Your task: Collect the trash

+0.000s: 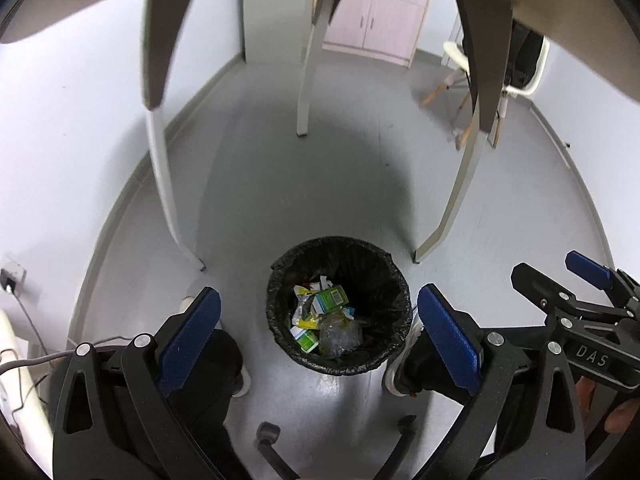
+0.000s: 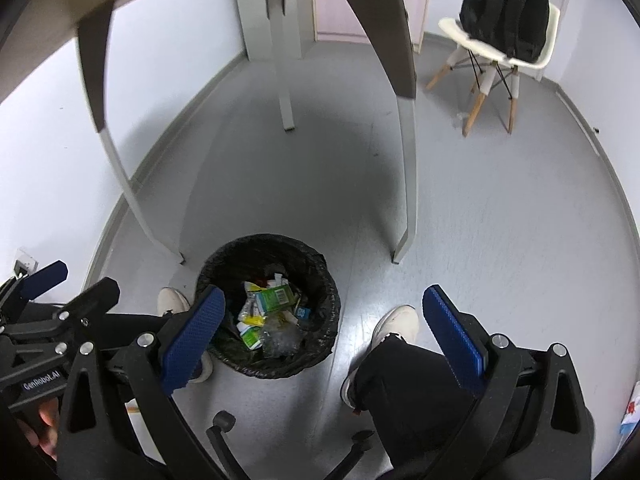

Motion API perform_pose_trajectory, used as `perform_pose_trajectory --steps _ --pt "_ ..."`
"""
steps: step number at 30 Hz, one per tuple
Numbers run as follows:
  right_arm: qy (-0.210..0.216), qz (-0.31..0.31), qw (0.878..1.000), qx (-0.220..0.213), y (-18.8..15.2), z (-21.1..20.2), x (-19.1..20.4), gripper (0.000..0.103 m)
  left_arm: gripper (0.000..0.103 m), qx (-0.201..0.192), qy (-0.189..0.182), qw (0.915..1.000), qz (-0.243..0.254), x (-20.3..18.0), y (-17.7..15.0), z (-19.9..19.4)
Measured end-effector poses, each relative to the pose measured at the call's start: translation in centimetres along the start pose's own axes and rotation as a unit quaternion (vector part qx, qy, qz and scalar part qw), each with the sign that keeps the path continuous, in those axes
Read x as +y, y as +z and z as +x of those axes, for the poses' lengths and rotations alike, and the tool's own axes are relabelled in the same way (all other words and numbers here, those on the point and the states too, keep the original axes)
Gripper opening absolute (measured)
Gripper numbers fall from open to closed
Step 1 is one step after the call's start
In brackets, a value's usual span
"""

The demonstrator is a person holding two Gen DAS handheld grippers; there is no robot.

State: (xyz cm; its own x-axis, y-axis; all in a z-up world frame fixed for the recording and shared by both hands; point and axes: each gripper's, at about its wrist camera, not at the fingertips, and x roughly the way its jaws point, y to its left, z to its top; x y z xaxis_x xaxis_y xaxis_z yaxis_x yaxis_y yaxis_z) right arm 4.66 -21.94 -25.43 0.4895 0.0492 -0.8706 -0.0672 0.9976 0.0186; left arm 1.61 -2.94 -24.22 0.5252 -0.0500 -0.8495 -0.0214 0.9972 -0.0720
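Trash: crumpled green cartons and clear plastic wrap (image 1: 324, 320) lie inside the round black-lined bin (image 1: 280, 280) on the floor. Light, soft, crushable stuff; best pinched at carton edges. Left gripper (image 1: 320, 332) and right gripper (image 2: 324, 332) hover above, jaws released, empty.

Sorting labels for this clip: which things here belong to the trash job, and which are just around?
Job: trash bin, wrappers and cartons inside it, left gripper, right gripper, both open, empty.
Around: chair, backpack, cabinet, table leg.
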Motion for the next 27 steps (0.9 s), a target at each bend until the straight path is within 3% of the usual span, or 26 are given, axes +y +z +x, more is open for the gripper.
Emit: perform_pose_trajectory --steps 8,18,27 --pt "0.007 -0.019 0.998 -0.063 -0.5 -8.7 1.7 0.095 0.097 -0.052 0.006 0.9986 -0.001 1.0 0.1 -8.1" --pt "0.02 -0.033 0.989 -0.144 1.0 -20.4 3.9 0.095 0.097 -0.138 0.027 0.9901 -0.003 1.8 1.5 -19.7" --pt "0.017 -0.009 0.982 -0.187 0.4 -26.6 2.5 0.095 0.097 -0.143 0.021 0.9894 -0.02 2.4 0.1 -22.2"
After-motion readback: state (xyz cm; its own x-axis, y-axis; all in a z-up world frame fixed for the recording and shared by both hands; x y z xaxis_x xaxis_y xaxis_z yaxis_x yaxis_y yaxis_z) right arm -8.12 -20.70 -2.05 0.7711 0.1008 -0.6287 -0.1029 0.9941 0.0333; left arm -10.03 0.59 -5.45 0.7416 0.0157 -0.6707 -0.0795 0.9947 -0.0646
